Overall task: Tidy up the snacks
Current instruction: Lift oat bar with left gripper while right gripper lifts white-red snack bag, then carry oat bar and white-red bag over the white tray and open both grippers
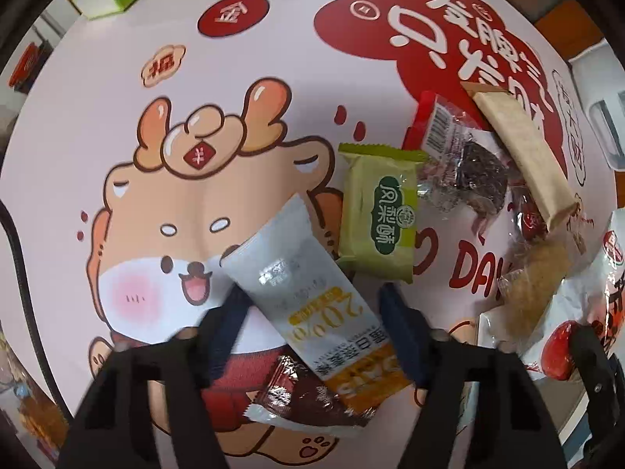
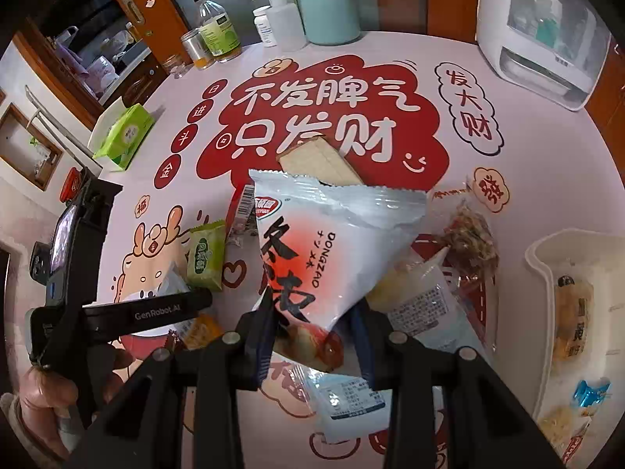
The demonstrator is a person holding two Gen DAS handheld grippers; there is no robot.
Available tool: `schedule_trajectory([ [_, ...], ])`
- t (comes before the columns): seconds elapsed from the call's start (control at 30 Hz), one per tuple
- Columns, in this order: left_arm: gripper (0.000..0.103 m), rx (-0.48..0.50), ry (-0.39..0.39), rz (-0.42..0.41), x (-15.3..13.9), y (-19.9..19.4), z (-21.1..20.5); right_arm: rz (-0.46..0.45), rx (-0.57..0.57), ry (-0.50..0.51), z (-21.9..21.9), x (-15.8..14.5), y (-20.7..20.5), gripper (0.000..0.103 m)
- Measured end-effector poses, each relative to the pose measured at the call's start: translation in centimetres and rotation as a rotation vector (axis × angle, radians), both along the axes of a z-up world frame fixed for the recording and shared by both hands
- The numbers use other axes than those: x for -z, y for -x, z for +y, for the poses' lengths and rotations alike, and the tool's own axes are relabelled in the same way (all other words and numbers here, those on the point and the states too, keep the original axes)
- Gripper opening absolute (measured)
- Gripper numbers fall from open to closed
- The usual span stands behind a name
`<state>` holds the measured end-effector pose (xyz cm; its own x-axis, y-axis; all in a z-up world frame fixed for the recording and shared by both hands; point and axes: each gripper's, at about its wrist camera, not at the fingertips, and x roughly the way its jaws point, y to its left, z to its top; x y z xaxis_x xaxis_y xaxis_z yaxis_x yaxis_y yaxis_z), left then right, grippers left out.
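My left gripper (image 1: 316, 308) is open over a white-and-orange oat bar packet (image 1: 308, 297) that lies between its fingers on the table. A green pastry packet (image 1: 377, 215) lies just beyond it, a red-brown wrapper (image 1: 308, 394) just below. My right gripper (image 2: 312, 328) is shut on the white-and-red Dongzao jujube bag (image 2: 328, 250) and holds it up above the pile. A beige wafer bar (image 2: 316, 162) lies behind the bag. The left gripper's body (image 2: 117, 312) shows at the left of the right wrist view.
A white bin (image 2: 543, 269) with several snacks stands at the right. More packets (image 2: 425, 301) lie under the bag. A green tissue box (image 2: 125, 133), bottles (image 2: 218, 31), a teal canister (image 2: 330, 11) and a white appliance (image 2: 539, 35) line the far edge.
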<state>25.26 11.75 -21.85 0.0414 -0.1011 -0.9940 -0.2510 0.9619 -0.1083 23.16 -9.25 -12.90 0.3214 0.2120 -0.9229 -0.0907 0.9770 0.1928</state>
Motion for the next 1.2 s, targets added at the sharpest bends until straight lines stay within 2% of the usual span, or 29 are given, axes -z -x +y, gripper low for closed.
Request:
schedule_trajectory([
  [0.1, 0.048, 0.022, 0.015, -0.016, -0.4, 0.1, -0.1, 0.001, 0.0, -0.005, -0.2, 0.0, 0.2, 0.036],
  [0.23, 0.045, 0.04, 0.064, -0.03, -0.9, 0.7, 0.3, -0.001, -0.003, -0.009, -0.2, -0.2, 0.6, 0.036],
  [0.37, 0.043, 0.083, 0.058, -0.094, -2.0, 2.0, 0.4, 0.0, -0.001, -0.01, -0.1, -0.5, 1.2, 0.036],
  [0.4, 0.039, 0.091, 0.056, -0.107, -2.4, 2.2, 0.6, 0.0, 0.001, -0.009, -0.1, -0.7, 1.4, 0.036],
  [0.7, 0.038, 0.259, 0.009, -0.336, -10.2, 4.2, -0.1, -0.042, 0.035, 0.004, 0.4, -3.5, 4.1, 0.036],
  [0.87, 0.038, 0.364, -0.009, -0.459, -15.0, 7.0, 0.1, -0.075, 0.07, 0.009, 0.8, -5.3, 6.5, 0.036],
  [1.2, 0.038, 0.551, 0.009, -0.595, -19.5, 11.1, -2.1, -0.141, 0.183, 0.043, 0.1, -8.4, 13.1, 0.036],
])
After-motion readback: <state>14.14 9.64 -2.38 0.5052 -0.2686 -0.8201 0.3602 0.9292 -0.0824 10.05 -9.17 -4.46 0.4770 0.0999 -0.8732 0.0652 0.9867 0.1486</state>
